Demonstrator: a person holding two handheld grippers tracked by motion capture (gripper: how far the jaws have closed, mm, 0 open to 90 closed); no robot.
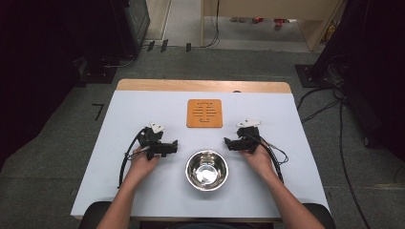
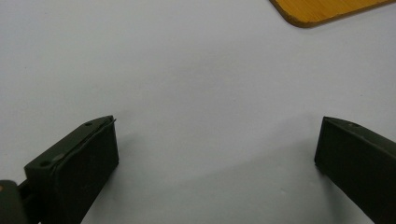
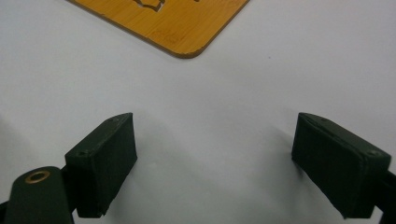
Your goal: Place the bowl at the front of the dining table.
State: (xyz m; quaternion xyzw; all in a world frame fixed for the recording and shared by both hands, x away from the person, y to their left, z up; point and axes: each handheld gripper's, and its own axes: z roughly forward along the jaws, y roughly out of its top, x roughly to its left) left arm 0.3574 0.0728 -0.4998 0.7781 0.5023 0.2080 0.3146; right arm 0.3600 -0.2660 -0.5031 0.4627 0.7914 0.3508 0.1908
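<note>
High view: bowl (image 1: 207, 169) between hand-held grippers.

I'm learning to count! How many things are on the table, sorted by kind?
Shiny metal bowl: 1
Wooden board: 1
Black tongs: 2, the left tongs and the right tongs
Total: 4

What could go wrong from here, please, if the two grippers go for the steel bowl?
The bowl is smooth and rounded, so it might slip or tip if pinched at one side of the rim. The left gripper and right gripper face each other, both open, and could collide above it. A nudged bowl might slide toward the table edge nearby.
</note>
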